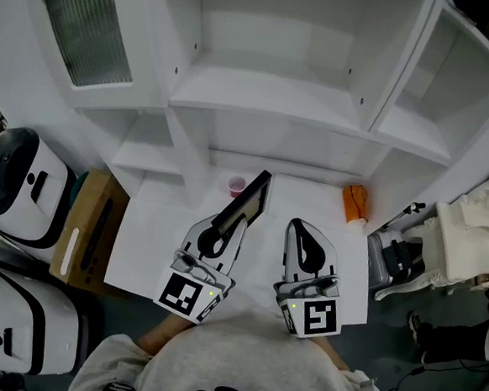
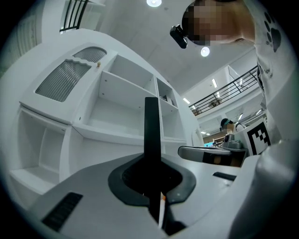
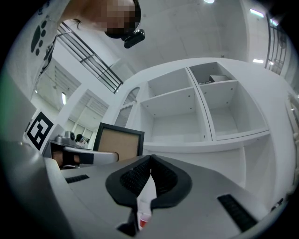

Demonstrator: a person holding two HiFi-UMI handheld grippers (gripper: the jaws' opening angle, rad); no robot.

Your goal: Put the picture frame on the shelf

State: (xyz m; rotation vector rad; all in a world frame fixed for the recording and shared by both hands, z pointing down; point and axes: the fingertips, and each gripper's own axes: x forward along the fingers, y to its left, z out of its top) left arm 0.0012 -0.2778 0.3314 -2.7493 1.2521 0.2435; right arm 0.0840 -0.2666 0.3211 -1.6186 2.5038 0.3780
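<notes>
A black picture frame [image 1: 248, 201] with a brown back [image 3: 119, 141] is held up over the white counter [image 1: 152, 242], edge-on in the left gripper view as a dark bar [image 2: 151, 135]. My left gripper [image 1: 222, 227] is shut on the frame's lower edge, its jaws pressing on both sides. My right gripper [image 1: 300, 237] hangs just right of it, shut with nothing between its jaws. Both point toward the white shelf unit [image 1: 268, 108], whose open compartments [image 3: 175, 116] stand ahead and above.
A pink cup [image 1: 237, 185] sits on the counter behind the frame, and an orange object [image 1: 354, 203] lies at the counter's right. A cardboard box [image 1: 90, 229] and black-and-white cases [image 1: 18, 181] stand on the left, a cluttered white stand [image 1: 465, 233] on the right.
</notes>
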